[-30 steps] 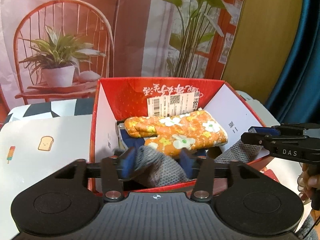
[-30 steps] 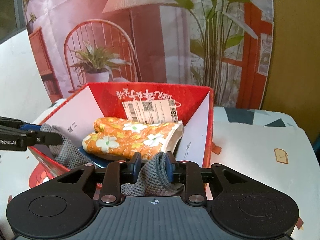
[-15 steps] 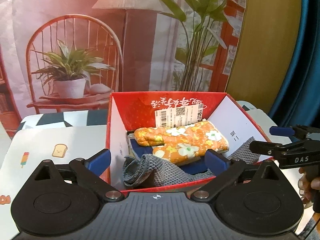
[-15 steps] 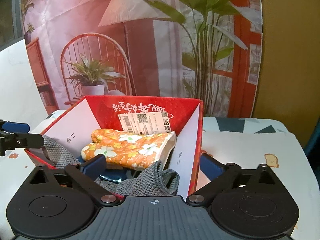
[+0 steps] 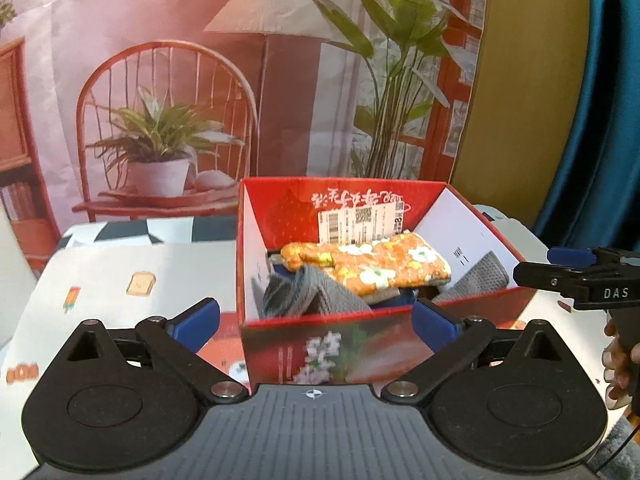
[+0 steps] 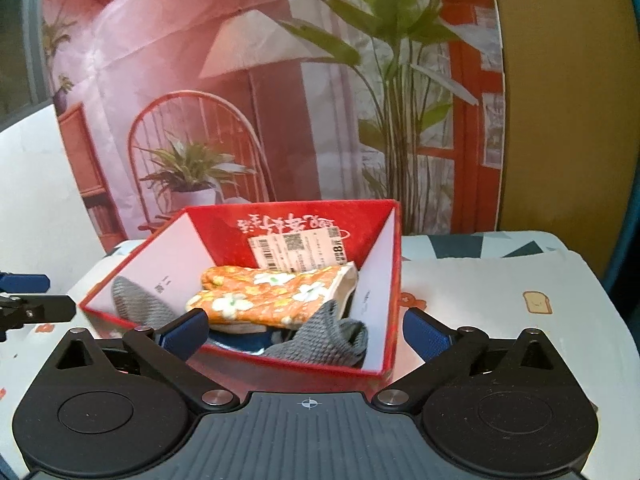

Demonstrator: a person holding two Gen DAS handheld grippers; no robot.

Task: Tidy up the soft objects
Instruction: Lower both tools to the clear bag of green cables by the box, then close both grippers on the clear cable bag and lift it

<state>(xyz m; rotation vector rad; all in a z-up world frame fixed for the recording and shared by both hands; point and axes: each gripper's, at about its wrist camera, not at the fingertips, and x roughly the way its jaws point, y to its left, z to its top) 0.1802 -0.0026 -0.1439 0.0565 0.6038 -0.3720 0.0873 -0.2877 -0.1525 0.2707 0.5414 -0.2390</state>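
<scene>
On the counter (image 5: 120, 276) stood the red box (image 5: 360, 344), and inside it lay the grey knitted cloth (image 5: 316, 296), bunched at the near wall with its other end draped up the far side wall, under an orange floral oven mitt (image 5: 372, 264) that rested across the middle. A second before, both pairs of fingers had been clamped on folds of that grey cloth at the box's near edge; since then they had let go and spread fully apart, and both tools had drawn back so that the whole box came into view. The left gripper (image 5: 316, 324) held its blue fingers (image 5: 196, 320) wide, one outside the box's left wall and the other at its front right corner, with the cloth lying beyond and between them, untouched. The right gripper (image 6: 304, 330) likewise stood wide open, its fingers (image 6: 424, 336) flanking the near corner of the box (image 6: 384, 280), the cloth (image 6: 328, 336) slumped just ahead of them, clear of both pads. A white shipping label (image 6: 296, 248) leaned against the back wall.
</scene>
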